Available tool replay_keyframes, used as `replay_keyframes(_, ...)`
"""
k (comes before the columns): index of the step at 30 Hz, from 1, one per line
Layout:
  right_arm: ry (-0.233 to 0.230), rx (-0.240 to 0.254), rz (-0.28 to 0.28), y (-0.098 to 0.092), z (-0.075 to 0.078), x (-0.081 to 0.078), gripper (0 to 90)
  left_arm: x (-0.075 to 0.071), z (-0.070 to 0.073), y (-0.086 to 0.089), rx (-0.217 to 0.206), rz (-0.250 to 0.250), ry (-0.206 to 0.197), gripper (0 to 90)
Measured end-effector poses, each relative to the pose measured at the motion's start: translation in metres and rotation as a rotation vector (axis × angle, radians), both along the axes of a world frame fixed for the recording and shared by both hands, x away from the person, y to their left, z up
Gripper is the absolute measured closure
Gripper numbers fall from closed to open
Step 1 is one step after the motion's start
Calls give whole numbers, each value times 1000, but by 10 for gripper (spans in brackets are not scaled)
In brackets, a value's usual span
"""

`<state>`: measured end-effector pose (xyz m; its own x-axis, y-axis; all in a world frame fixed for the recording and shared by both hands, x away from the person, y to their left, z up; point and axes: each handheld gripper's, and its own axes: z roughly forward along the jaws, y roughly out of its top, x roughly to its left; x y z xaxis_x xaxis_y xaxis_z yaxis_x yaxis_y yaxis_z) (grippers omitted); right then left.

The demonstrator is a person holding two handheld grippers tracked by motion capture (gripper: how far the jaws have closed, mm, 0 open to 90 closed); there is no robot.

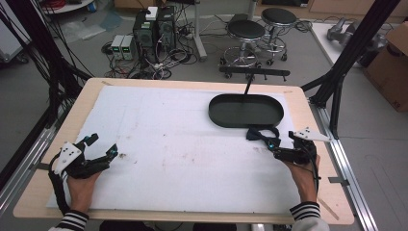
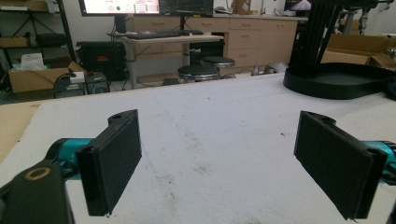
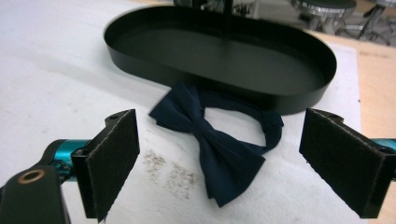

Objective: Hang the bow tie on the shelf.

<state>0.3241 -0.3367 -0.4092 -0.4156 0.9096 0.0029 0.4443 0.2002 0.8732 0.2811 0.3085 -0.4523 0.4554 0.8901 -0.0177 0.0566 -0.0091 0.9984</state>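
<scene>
Your right gripper [image 1: 283, 140] sits near the right edge of the white foam mat [image 1: 183, 144], its 2 black padded jaws spread wide and holding nothing. In the right gripper view, the dark navy fabric bow tie [image 3: 212, 140] lies flat on the mat just ahead of your right gripper [image 3: 219, 161], between the lines of the 2 jaws but touched by neither. Its knot is near the middle, 1 wing points toward you and the other toward the far left, and its neck band loops round to the right, ending right against the wall of the black oval shallow tray [image 3: 224, 56]. From the high view, the bow tie [image 1: 262, 134] rests just in front of that tray [image 1: 245, 111], on the side nearest you.

Your left gripper [image 1: 101, 147] is well apart from all this, low at the left edge of the mat. Its jaws are also wide apart with nothing between them; in the left gripper view, your left gripper [image 2: 219, 163] has only stained white mat [image 2: 210, 126] ahead, and the tray [image 2: 336, 81] shows far off at the upper right.
</scene>
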Motion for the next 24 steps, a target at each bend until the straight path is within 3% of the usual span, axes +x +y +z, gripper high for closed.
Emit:
replay_keyframes(3,55,-13,2,-5,-1,12,110,0,0,0,0,0,0,153)
replay_keyframes(5,67,-9,3,-7,-2,15,110,0,0,0,-1,0,0,153)
replay_keyframes(12,151,89,-8,-23,-13,27,165,0,0,0,0,1,1,153)
replay_keyframes(14,152,98,-5,-23,-13,27,174,0,0,0,0,2,1,153)
replay_keyframes(18,186,99,15,-23,-17,31,212,0,0,0,1,1,1,153)
replay_keyframes(24,222,58,38,-16,-23,35,231,0,0,0,3,-1,0,153)
